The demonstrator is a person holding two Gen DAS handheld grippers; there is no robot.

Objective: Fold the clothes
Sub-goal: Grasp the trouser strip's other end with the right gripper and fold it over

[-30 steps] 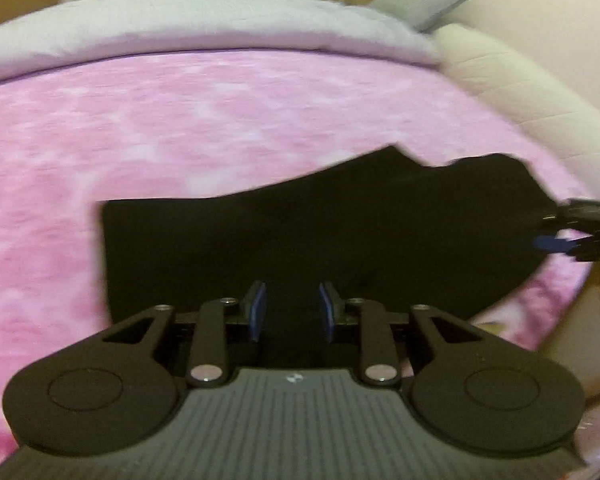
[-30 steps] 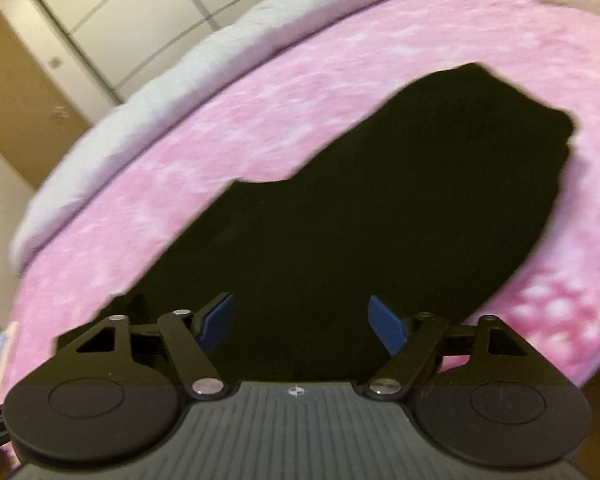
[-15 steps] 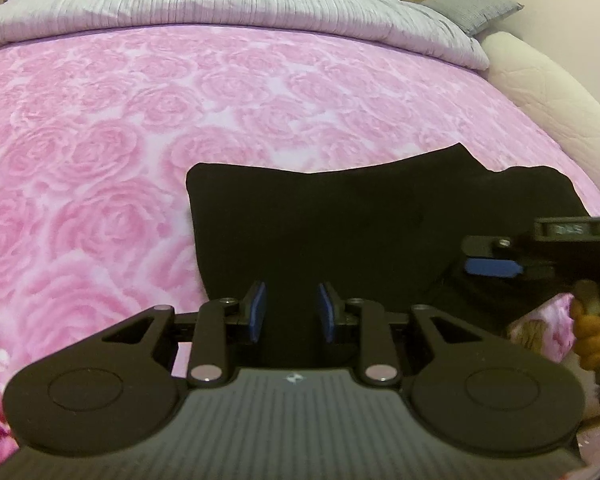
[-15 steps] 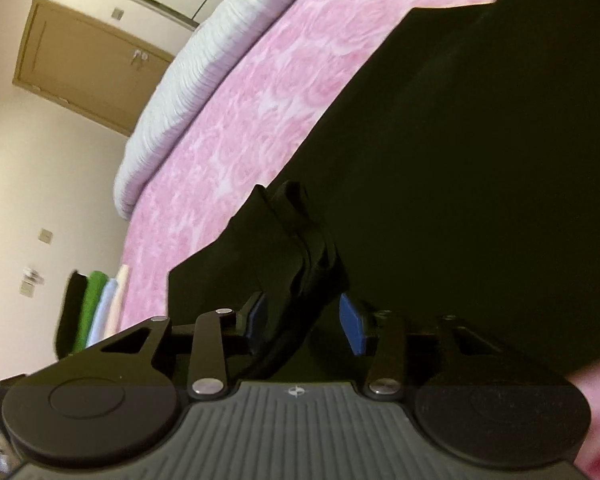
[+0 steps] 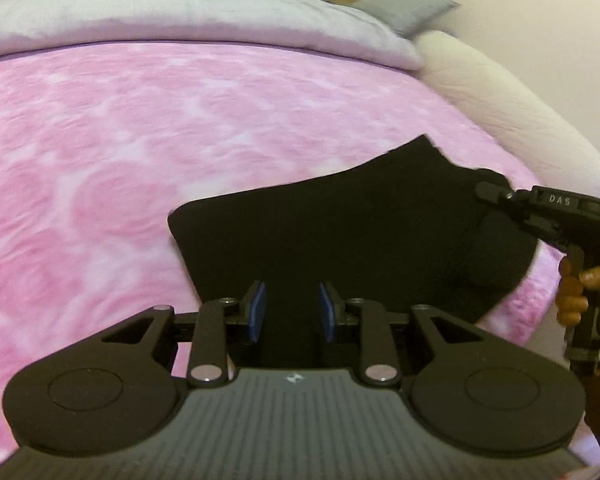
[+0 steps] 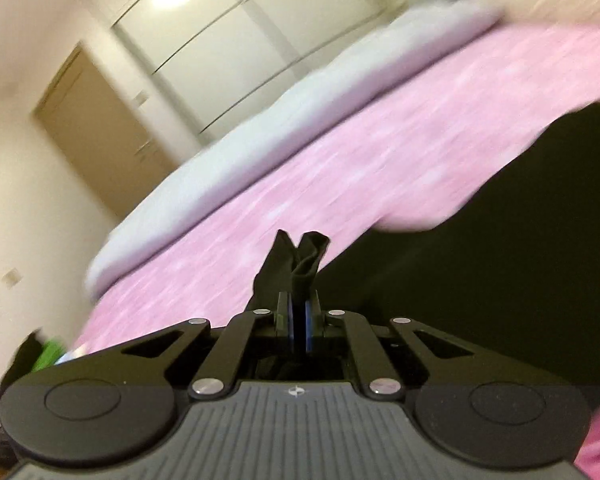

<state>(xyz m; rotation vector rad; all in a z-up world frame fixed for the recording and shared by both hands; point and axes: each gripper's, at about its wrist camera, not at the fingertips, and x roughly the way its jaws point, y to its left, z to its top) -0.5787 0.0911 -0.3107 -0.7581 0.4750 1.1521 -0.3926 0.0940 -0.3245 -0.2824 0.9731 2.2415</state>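
A black garment (image 5: 360,232) lies on the pink rose bedspread (image 5: 100,140) near the bed's front right corner. My left gripper (image 5: 292,312) is open, its blue pads apart over the garment's near edge, holding nothing. My right gripper (image 6: 299,320) is shut on a bunched corner of the black garment (image 6: 300,256), which sticks up between its pads; the rest of the cloth (image 6: 520,240) spreads to the right. The right gripper also shows in the left wrist view (image 5: 540,208) at the garment's right end, held by a hand.
A grey duvet (image 5: 180,16) and a grey pillow (image 5: 412,8) lie at the head of the bed. A cream padded bed edge (image 5: 520,112) runs along the right. A wooden door (image 6: 96,136) and white wardrobe (image 6: 240,20) stand beyond. Folded clothes (image 6: 48,356) lie at far left.
My right gripper has closed on the garment's bunched corner and lifted it, tilting upward. The left gripper stays open and has shifted a little over the garment.
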